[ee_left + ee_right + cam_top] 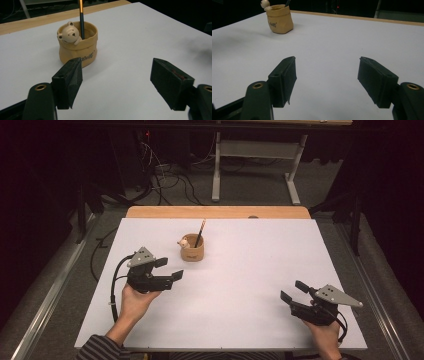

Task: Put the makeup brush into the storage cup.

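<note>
A tan sack-shaped pen holder (192,249) with a small bear figure on its rim stands upright on the white table sheet (240,285), left of centre. One dark pencil (200,233) with an orange upper part leans inside it. My left gripper (169,269) is open and empty, a short way left and nearer than the holder (77,45); the pencil (81,21) rises behind the bear. My right gripper (294,290) is open and empty near the table's front right, with the holder (280,18) far off at its upper left.
A wooden strip (217,212) edges the far side of the white sheet. Beyond it on the floor stand a grey table frame (255,165) and a tangle of cables (165,180). Metal rails run along both sides of the table.
</note>
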